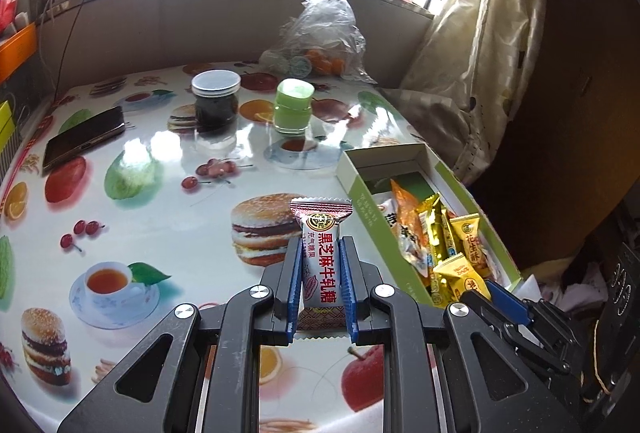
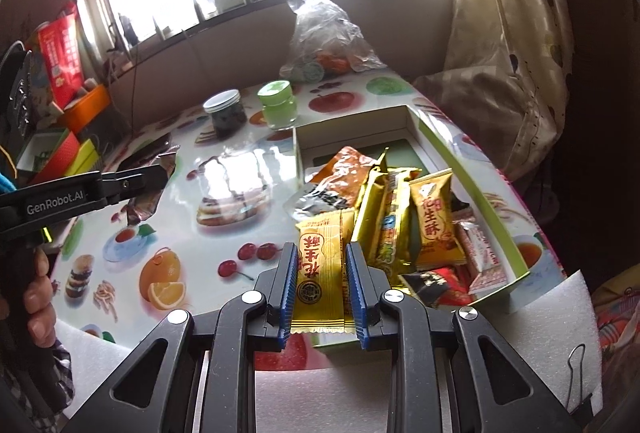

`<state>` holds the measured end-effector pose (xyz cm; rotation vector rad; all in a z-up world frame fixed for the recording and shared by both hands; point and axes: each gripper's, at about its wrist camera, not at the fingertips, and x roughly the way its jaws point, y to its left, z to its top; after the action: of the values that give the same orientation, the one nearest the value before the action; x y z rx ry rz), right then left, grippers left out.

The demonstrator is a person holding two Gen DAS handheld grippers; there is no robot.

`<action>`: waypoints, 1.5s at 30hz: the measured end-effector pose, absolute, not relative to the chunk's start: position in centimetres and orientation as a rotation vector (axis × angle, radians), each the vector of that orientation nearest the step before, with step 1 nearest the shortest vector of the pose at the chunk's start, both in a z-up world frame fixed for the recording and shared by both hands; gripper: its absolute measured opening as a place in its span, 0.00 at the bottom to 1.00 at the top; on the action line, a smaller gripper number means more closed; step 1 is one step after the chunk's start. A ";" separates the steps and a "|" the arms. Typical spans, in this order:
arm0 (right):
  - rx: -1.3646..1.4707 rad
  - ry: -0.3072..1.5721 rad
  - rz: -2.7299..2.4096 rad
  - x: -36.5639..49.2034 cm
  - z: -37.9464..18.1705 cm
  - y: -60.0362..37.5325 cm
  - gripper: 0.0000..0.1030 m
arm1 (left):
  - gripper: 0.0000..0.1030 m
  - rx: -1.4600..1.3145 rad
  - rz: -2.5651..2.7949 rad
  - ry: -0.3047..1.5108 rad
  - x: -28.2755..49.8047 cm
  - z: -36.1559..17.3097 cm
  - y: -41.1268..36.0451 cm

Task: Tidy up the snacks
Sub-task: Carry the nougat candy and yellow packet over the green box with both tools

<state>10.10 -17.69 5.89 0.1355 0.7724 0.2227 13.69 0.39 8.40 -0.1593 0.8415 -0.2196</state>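
My left gripper (image 1: 320, 245) is shut on a white and red nougat candy (image 1: 321, 261), held above the table just left of the green box (image 1: 362, 193). My right gripper (image 2: 322, 251) is shut on a yellow peanut candy (image 2: 320, 273) at the near left corner of the same box (image 2: 480, 169). The box holds several wrapped snacks, yellow, gold, orange and red (image 2: 400, 217). The left gripper with its candy shows at the left in the right wrist view (image 2: 148, 189). The right gripper's finger shows at the lower right in the left wrist view (image 1: 508, 299).
On the fruit-print table (image 1: 160, 217) stand a dark jar with a silver lid (image 1: 216, 101) and a green jar (image 1: 293, 107). A phone (image 1: 84, 137) lies at the left. A plastic bag of oranges (image 1: 320, 37) sits at the back. A curtain (image 1: 480, 53) hangs at the right.
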 end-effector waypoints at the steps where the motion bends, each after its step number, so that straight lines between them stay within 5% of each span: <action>1: 0.139 0.773 0.215 10.2 5.9 -18.0 0.22 | 0.18 -0.155 -0.227 0.841 13.8 8.4 0.0; 45: 0.165 0.782 0.095 15.9 3.9 -24.2 0.21 | 0.18 -0.095 -0.345 0.969 21.7 4.0 -9.5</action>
<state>15.86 -24.22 3.93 0.1652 0.7821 0.0954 21.66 -9.47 4.00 -0.0948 0.9687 -0.3449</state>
